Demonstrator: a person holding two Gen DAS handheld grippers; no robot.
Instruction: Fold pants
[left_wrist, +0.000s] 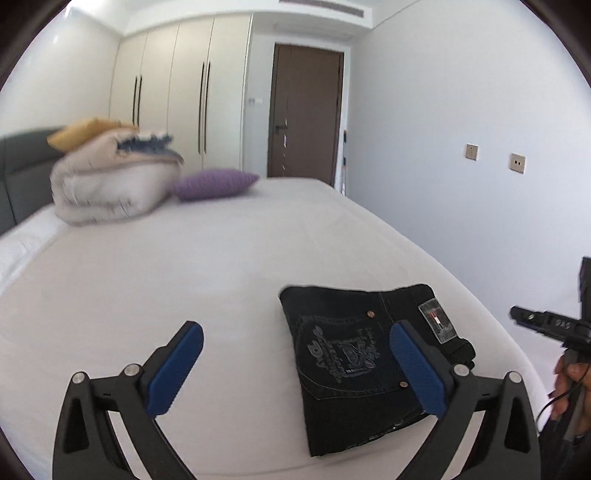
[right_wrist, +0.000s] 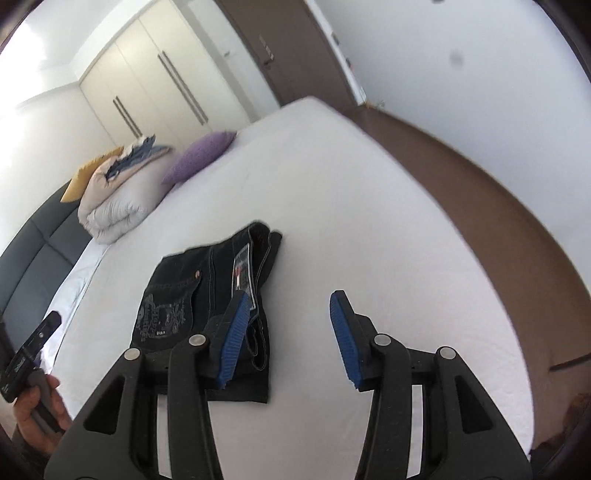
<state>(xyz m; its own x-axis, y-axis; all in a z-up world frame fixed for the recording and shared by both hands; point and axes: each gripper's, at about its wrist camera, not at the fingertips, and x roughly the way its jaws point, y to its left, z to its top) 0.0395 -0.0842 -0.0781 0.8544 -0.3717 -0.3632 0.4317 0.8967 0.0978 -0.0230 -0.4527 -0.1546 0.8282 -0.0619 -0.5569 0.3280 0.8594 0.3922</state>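
Observation:
Dark jeans (left_wrist: 354, 354) lie folded into a compact rectangle on the white bed sheet (left_wrist: 184, 266), back pocket with embroidered print facing up. They also show in the right wrist view (right_wrist: 192, 295). My left gripper (left_wrist: 295, 354) is open and empty, held above the bed just left of the jeans; its right pad overlaps them in the view. My right gripper (right_wrist: 288, 332) is open and empty above the bed, to the right of the jeans. Neither touches the cloth.
A folded white duvet (left_wrist: 107, 184) with a yellow pillow and blue cloth on top sits near the grey headboard (left_wrist: 22, 166). A purple cushion (left_wrist: 214, 182) lies beside it. The bed's right edge drops to a brown floor (right_wrist: 480, 192). Wardrobes (left_wrist: 177, 92) and a door (left_wrist: 306, 110) stand behind.

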